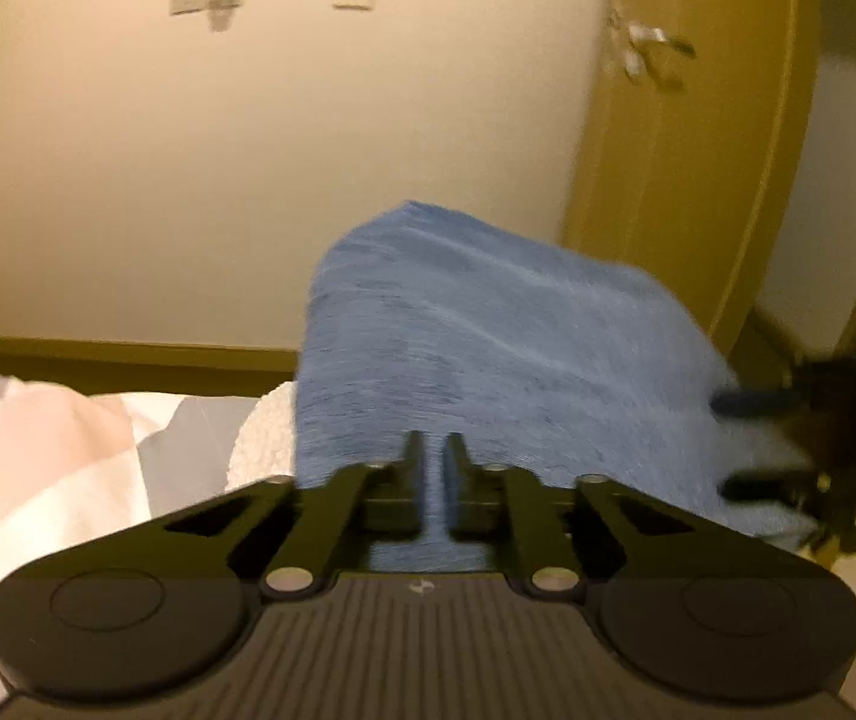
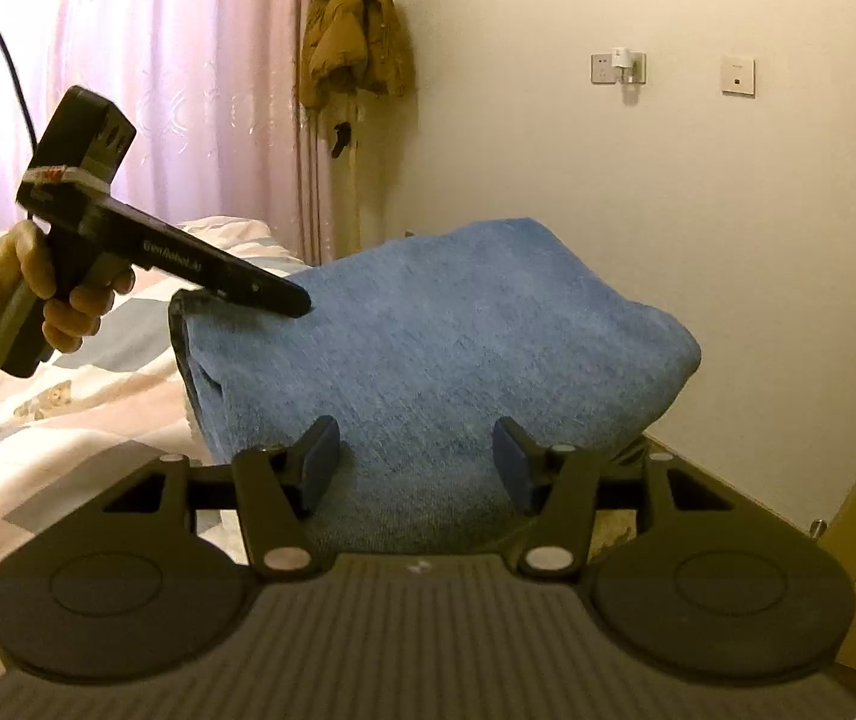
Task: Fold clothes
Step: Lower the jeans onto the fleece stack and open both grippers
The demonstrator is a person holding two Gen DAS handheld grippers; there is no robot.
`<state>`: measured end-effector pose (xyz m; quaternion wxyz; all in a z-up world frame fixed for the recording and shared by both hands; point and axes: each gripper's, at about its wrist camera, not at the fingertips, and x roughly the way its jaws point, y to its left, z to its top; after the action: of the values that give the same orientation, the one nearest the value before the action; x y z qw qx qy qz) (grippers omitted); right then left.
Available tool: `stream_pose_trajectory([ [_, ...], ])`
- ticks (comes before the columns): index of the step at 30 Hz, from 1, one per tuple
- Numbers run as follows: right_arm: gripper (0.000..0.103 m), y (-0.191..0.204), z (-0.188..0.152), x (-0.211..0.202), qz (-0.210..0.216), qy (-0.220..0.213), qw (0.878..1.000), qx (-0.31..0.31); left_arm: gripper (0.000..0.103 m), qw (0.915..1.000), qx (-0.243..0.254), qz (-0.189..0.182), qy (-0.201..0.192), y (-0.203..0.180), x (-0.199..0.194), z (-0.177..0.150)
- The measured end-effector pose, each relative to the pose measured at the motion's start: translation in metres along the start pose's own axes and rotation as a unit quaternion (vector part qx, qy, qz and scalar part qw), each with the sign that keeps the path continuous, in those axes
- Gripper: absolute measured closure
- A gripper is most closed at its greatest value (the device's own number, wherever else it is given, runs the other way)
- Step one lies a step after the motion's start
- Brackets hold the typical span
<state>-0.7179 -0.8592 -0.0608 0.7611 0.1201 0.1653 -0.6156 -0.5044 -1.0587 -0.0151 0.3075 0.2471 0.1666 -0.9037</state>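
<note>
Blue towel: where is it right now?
Lifted above the bed, the blue towel hangs mid-frame in both wrist views, pinched by the left tool at its left edge.

Warm yellow light on a cream wall [image 2: 547, 168] ahead of the jaws. Left of them, pink curtains [image 2: 176, 60], a brown jacket [image 2: 356, 30] hanging, patchwork bedding [image 2: 68, 408]. Right, a wooden door [image 1: 685, 180].

One blue garment [image 2: 439, 354] is lying ahead of two grippers. One jacket [image 2: 356, 30] is hanging beyond them, and two wall plates [image 2: 736, 77] are showing.
</note>
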Motion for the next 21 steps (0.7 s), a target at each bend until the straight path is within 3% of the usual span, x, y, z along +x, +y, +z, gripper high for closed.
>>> stream_pose_trajectory([
  [4,0.050,0.000,0.026,-0.004,0.006,0.029,1.000,0.007,0.094,0.9998,-0.003,0.016,0.015,-0.004,0.001,0.008],
  [7,0.047,-0.013,0.044,-0.010,0.007,0.008,1.000,0.023,0.088,0.9988,0.017,0.033,0.031,-0.018,-0.012,0.027],
  [11,0.046,-0.041,0.069,-0.006,-0.022,-0.028,0.998,0.051,0.081,0.9987,0.037,0.034,0.006,-0.034,-0.025,0.062],
  [13,0.055,-0.057,0.075,0.009,-0.044,-0.030,0.997,0.054,0.081,0.9985,0.040,0.037,-0.011,-0.036,-0.018,0.081],
  [14,0.066,-0.065,0.075,0.018,-0.052,-0.028,0.997,0.055,0.081,0.9981,0.042,0.042,-0.017,-0.036,-0.010,0.088],
  [15,0.068,-0.072,0.071,0.028,-0.056,-0.023,0.996,0.058,0.081,0.9978,0.043,0.045,-0.021,-0.037,-0.001,0.092],
  [18,0.068,-0.088,0.052,0.059,-0.059,0.023,0.995,0.072,0.081,0.9977,0.029,0.061,-0.006,-0.031,0.031,0.082],
  [21,0.068,-0.100,0.029,0.067,-0.040,0.020,0.992,0.119,0.084,0.9971,0.002,0.075,0.010,-0.018,0.054,0.054],
])
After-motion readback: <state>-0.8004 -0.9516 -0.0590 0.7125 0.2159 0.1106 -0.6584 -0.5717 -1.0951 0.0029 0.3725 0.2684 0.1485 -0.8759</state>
